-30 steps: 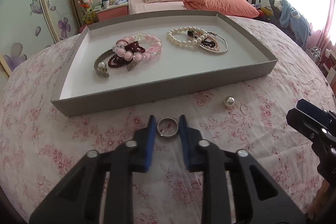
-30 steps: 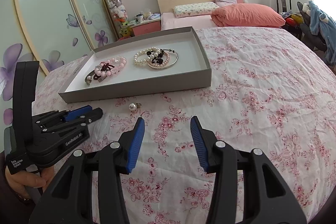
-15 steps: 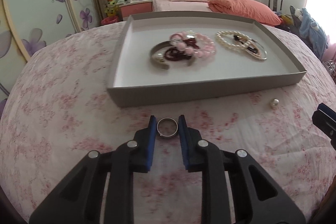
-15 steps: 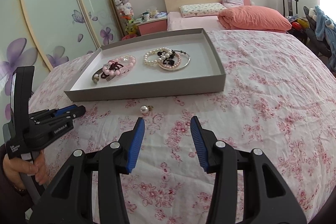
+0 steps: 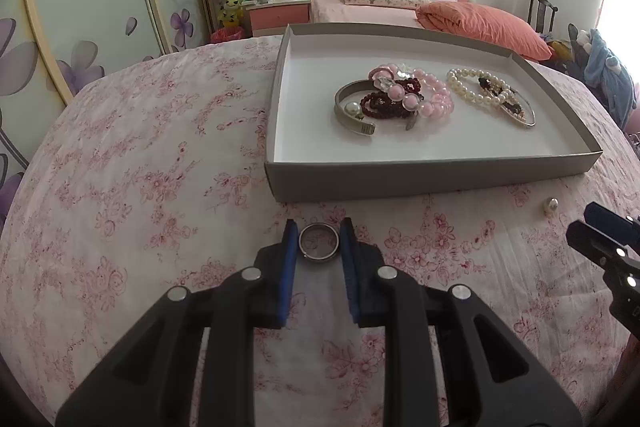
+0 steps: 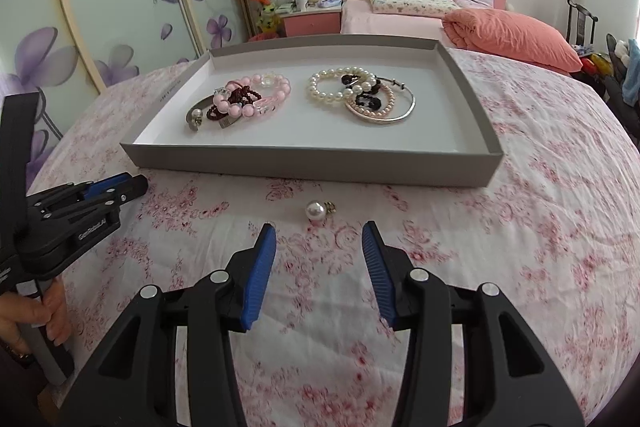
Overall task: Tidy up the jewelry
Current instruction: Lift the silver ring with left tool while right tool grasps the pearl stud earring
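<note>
My left gripper point(image 5: 319, 229) is shut on a silver ring point(image 5: 319, 242), held just in front of the near left corner of the grey tray point(image 5: 432, 177). In the tray lie a pile of pink and dark red bead bracelets with a silver cuff point(image 5: 394, 99) and a pearl bracelet with a thin bangle point(image 5: 492, 95). In the right wrist view my right gripper point(image 6: 319, 241) stands open above the flowered cloth, and a loose pearl earring point(image 6: 316, 209) lies just beyond its tips, before the tray point(image 6: 312, 163). The left gripper point(image 6: 112, 191) shows at the left there.
The flowered pink cloth point(image 5: 140, 167) covers a round table. The pearl earring point(image 5: 550, 205) shows at the right of the left wrist view, near the right gripper's tips point(image 5: 600, 223). A hand point(image 6: 28, 315) holds the left gripper's handle. A bed and wardrobe doors stand behind.
The left gripper has carried the ring leftward along the tray's front, from its middle to its near left corner. The right gripper has come closer to the pearl earring, which now lies centred before it.
</note>
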`<state>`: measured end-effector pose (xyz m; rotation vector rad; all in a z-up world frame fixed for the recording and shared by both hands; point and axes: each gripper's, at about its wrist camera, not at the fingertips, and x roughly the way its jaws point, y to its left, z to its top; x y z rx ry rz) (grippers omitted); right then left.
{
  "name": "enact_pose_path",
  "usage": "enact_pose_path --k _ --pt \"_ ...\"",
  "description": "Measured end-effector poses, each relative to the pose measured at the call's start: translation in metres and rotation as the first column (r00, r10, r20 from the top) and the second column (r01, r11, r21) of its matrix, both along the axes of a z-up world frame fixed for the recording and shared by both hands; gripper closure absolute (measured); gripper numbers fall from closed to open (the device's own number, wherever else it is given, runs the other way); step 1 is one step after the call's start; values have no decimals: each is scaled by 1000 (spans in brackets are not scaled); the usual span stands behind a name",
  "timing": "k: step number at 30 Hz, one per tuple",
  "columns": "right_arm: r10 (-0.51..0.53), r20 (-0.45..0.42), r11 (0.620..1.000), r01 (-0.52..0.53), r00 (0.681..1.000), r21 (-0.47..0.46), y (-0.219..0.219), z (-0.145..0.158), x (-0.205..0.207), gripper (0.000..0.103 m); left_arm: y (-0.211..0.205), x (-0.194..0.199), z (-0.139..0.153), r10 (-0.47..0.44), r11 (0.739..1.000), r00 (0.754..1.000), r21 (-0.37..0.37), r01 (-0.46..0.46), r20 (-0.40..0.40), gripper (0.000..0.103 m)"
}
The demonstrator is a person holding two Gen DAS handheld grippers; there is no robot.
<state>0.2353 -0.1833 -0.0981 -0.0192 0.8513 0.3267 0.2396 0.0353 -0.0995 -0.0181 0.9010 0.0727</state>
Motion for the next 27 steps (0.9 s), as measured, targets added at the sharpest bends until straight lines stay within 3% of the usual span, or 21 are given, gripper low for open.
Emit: enact_pose_path --k 13,27 --pt "20 -23 996 -22 1000 -81 23 -9 20 81 0 0 0 0 1000 1000 1 0 0 81" --pt "12 -22 995 -14 1000 -95 24 -13 24 88 0 1 0 0 1000 1000 4 0 -1 81"
